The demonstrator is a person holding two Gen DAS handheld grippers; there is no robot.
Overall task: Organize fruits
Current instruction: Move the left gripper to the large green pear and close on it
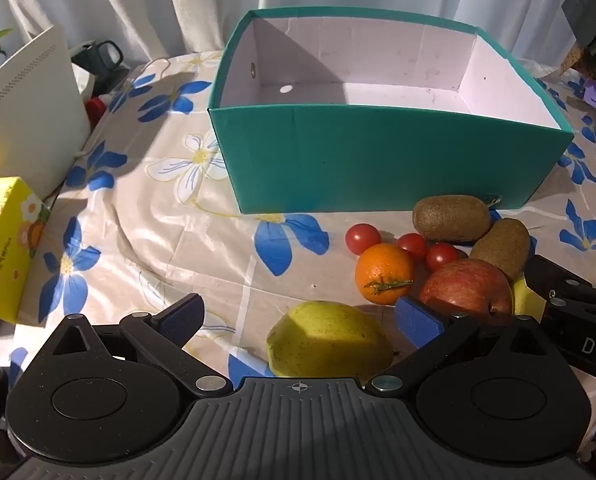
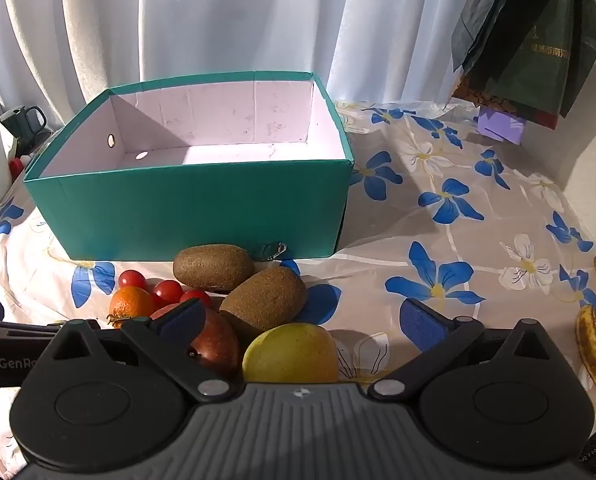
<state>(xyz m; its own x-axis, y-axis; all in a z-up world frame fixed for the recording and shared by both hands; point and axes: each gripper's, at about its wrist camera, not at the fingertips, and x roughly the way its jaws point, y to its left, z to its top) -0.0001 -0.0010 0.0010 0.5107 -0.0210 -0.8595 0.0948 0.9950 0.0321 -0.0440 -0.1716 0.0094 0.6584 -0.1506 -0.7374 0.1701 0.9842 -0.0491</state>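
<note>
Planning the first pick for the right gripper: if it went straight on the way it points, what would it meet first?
Probably the yellow-green pear, lying between the open fingers of the right gripper; the kiwi lies just beyond, left of centre.

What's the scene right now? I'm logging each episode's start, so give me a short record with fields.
container: teal box, open top, nothing visible inside
fruit location: all on the floral tablecloth, in front of the box
fruits: pear, apple, orange, two kiwis, three cherry tomatoes
apart: bananas, far right
left gripper: open, holding nothing
right gripper: open, holding nothing
</note>
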